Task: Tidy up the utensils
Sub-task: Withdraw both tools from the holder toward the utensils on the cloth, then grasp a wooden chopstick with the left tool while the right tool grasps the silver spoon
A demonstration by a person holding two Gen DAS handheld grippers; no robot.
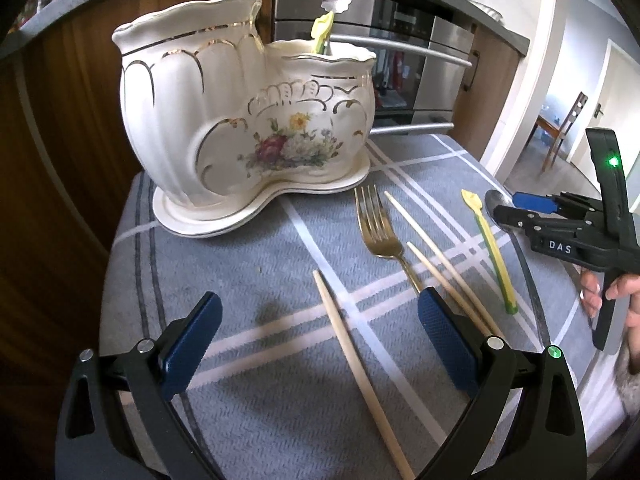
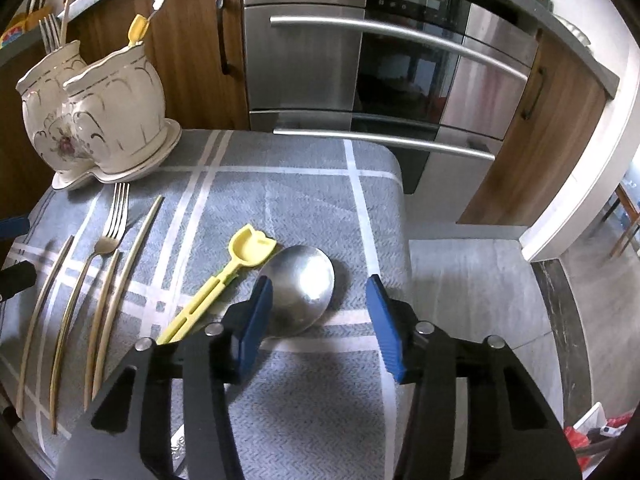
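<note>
A white flowered ceramic utensil holder (image 1: 240, 120) stands at the table's back left, with a yellow spoon (image 1: 322, 32) and a metal handle poking out of it. On the cloth lie a gold fork (image 1: 378, 232), three pale chopsticks, a yellow plastic spoon (image 2: 224, 280) and a big metal spoon (image 2: 308, 280). My left gripper (image 1: 320, 340) is open low over the cloth, and one chopstick (image 1: 352, 356) lies between its fingers. My right gripper (image 2: 320, 316) is open astride the metal spoon's bowl. Its left pad (image 2: 256, 320) sits at the bowl's edge and the right pad stands apart.
A grey checked cloth (image 1: 280, 420) covers the small table. A steel oven (image 2: 360, 80) with bar handles and wooden cabinets stand just behind. The table's right edge drops to a grey floor (image 2: 472, 280). A hand (image 1: 616, 296) holds the right gripper.
</note>
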